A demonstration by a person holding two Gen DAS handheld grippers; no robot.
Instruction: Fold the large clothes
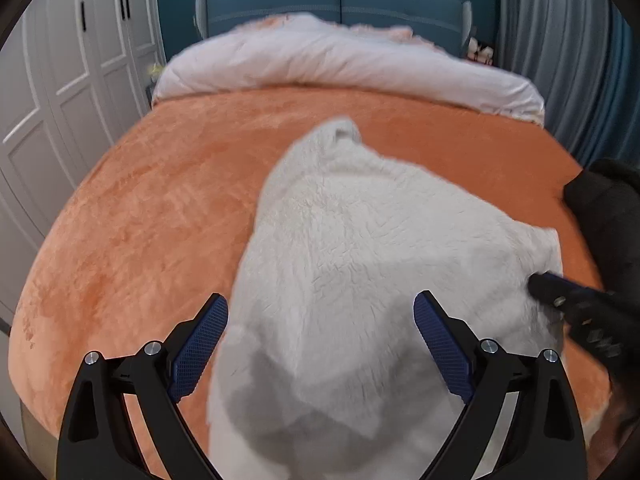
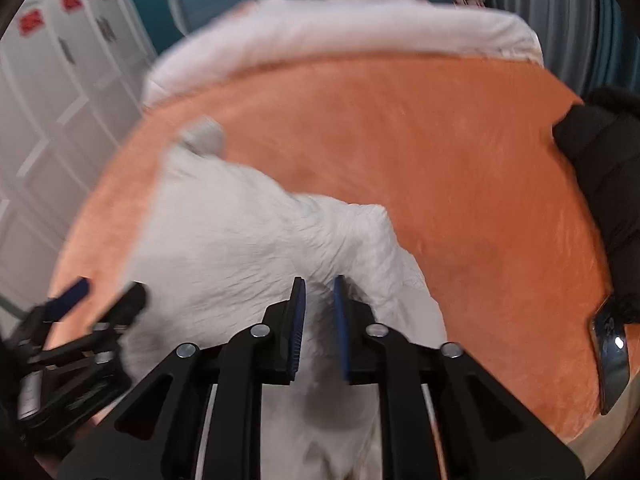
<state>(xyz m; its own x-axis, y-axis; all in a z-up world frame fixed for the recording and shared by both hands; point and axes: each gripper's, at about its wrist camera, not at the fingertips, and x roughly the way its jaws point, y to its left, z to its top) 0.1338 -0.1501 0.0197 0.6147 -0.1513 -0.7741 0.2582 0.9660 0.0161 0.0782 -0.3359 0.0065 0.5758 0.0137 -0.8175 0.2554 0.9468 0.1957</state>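
A white fleecy garment (image 1: 360,248) lies bunched on the orange bed cover (image 1: 140,220); it also shows in the right wrist view (image 2: 248,248). My left gripper (image 1: 320,308) is open, its blue pads wide apart on either side of the garment's near part. My right gripper (image 2: 319,292) is shut on a fold of the garment at its right edge, the pads nearly together with cloth between them. The right gripper shows in the left wrist view (image 1: 560,296) at the garment's right side. The left gripper shows open in the right wrist view (image 2: 108,292), blurred.
A white duvet (image 1: 340,60) lies rolled across the far end of the bed before a blue headboard (image 1: 340,4). A black garment (image 2: 604,184) sits at the bed's right edge, with a phone (image 2: 610,352) near it. White wardrobe doors (image 1: 60,80) stand on the left.
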